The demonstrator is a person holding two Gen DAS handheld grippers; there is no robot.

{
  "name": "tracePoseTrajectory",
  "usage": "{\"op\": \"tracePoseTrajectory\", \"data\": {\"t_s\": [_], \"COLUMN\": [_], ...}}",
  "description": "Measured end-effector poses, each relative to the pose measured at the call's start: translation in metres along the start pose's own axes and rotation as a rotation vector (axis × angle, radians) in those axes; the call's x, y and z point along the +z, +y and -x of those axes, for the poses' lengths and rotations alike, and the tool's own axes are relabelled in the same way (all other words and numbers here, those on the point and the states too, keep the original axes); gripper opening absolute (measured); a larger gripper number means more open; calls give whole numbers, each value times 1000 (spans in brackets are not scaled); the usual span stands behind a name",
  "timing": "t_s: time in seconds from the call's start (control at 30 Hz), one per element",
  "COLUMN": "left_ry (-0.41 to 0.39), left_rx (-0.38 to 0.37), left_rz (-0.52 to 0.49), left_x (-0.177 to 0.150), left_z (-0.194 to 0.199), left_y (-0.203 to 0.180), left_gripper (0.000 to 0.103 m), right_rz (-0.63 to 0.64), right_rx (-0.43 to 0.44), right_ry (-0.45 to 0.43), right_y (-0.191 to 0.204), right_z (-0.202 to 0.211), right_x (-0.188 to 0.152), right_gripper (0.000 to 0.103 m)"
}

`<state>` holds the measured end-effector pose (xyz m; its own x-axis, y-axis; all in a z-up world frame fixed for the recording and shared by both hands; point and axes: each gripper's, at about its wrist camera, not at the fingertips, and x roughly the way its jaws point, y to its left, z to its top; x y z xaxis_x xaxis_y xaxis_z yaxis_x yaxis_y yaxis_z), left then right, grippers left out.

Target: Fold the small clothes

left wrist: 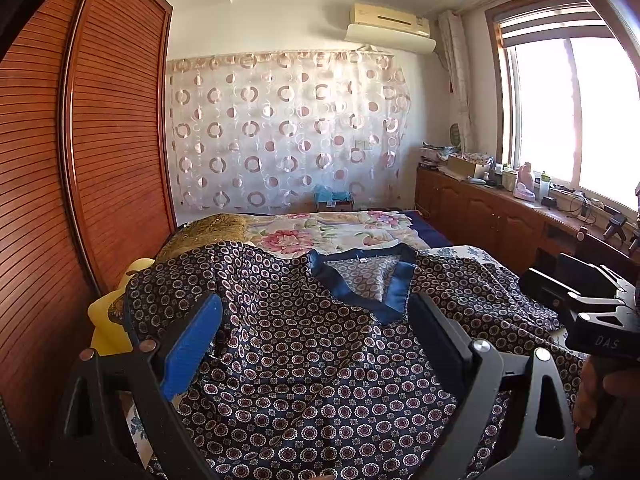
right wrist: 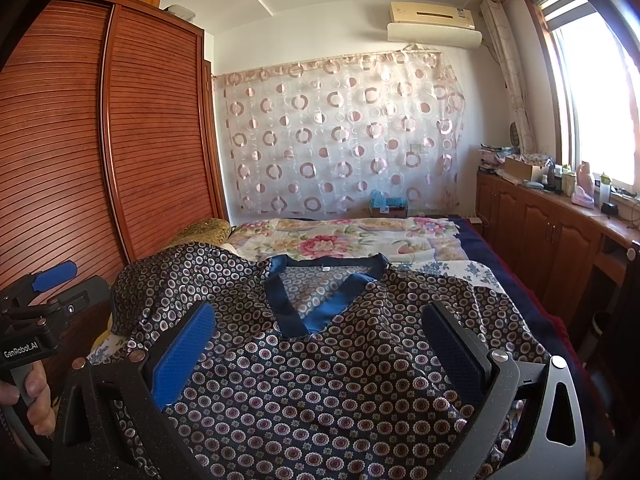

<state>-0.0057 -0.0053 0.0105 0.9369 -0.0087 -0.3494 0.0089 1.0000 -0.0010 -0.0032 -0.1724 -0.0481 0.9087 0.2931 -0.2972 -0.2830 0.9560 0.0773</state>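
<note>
Shirt (left wrist: 304,352): one, navy with a small circle print and a blue satin V-neck (left wrist: 360,280), spread front-up on the bed (left wrist: 340,228), neckline at the far end. One floral quilt (left wrist: 320,232) beyond it, one gold pillow (left wrist: 212,228) by its left shoulder, which is bunched up. Left edge of the shirt sits close to the louvred wardrobe (left wrist: 112,140); the right sleeve drapes toward the bed's right edge, with a floor gap, then the cabinet run (right wrist: 560,232). Far half of the bed is open.

Two grippers. Left gripper (left wrist: 316,340) and right gripper (right wrist: 320,344) both hover low over the chest, fingers spread wide, nothing between the pads. Each is held in a hand (right wrist: 36,396) at the handle, side by side, pointing at the collar.
</note>
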Motion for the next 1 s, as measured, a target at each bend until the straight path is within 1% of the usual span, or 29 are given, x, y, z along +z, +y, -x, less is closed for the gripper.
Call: {"op": "tracePoseTrajectory", "data": {"t_s": [0.73,0.93,1.0], "left_ry": [0,15,28], "left_rx": [-2,-14,-18], "left_rz": [-6,-3,-3], "left_x": [-3,-7,-9], "left_z": [0,-4,-10], "left_y": [0,2,6], "left_gripper": [95,95,95], "right_rz": [-4,-4,-4], "right_rx": [-2,4,22], "right_ry": [-1,1,7], "right_y": [-2,-2,-1], "right_z": [1,-1,-4], "right_x": [0,-1,-2], "right_gripper": [103,103,103]}}
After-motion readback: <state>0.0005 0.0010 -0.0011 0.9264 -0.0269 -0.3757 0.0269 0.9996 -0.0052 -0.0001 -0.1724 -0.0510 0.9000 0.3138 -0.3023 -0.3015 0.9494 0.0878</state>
